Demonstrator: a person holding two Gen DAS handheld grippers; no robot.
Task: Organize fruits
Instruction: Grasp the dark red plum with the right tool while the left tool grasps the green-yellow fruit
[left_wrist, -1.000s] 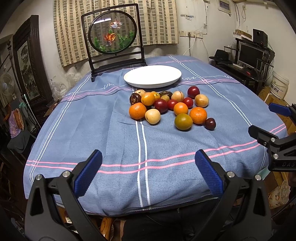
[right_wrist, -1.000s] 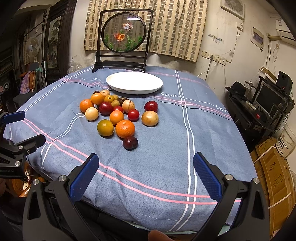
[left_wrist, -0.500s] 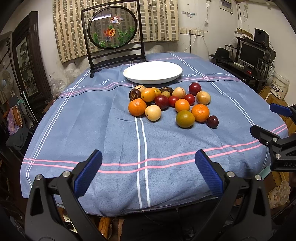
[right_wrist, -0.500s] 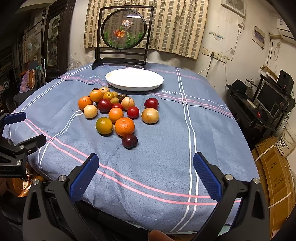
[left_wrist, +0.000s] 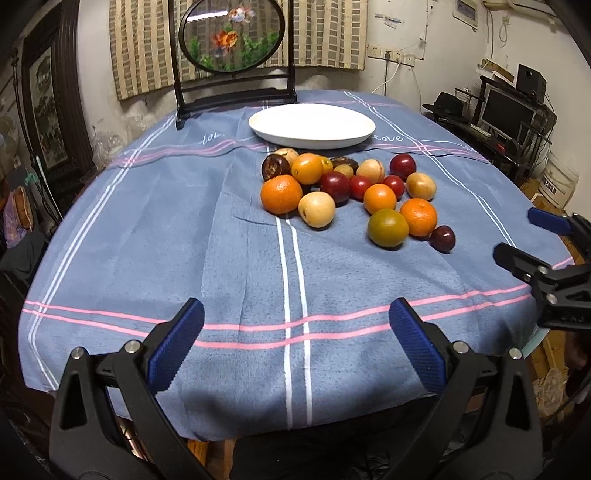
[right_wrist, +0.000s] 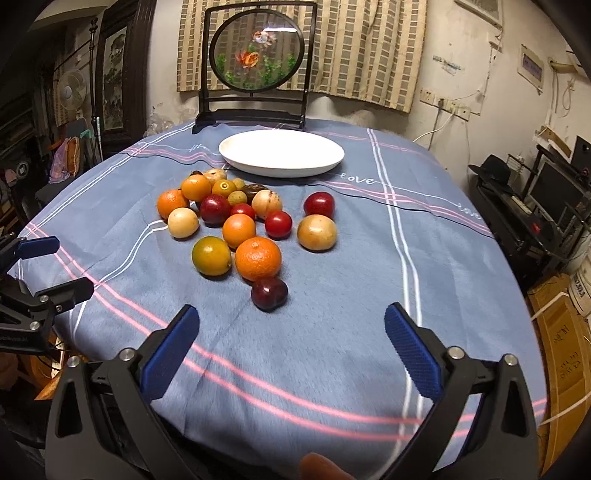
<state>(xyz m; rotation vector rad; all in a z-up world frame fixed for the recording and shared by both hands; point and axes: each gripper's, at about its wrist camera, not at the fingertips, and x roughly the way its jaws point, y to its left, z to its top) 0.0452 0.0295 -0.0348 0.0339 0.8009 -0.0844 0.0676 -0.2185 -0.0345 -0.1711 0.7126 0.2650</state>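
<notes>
Both tools are held low over the near edge of the surface (left_wrist: 110, 229), angled downward toward the cloth. The left tool (left_wrist: 295, 347) is seen with its blue pads (left_wrist: 173, 343) set wide apart, and nothing is held or touched between them; only striped blue cloth lies beneath. The right tool (right_wrist: 291, 350) is likewise spread wide, though its jaws are closing; nothing is gripped, and no fruit lies between the pads (right_wrist: 413, 350). A fingertip (right_wrist: 321, 467) is glimpsed at the bottom edge of the right wrist view.

The fruits (right_wrist: 240, 221) are gathered in a loose cluster at mid-surface, ahead of both tools. A dark plum (right_wrist: 269, 293) is placed nearest the right tool, just beside a large orange (right_wrist: 258, 258) and near a green-yellow citrus (right_wrist: 211, 256). Beyond the cluster, a white plate (right_wrist: 280, 153) is set empty, and behind it a framed goldfish screen (right_wrist: 255, 55) is stood upright.
</notes>
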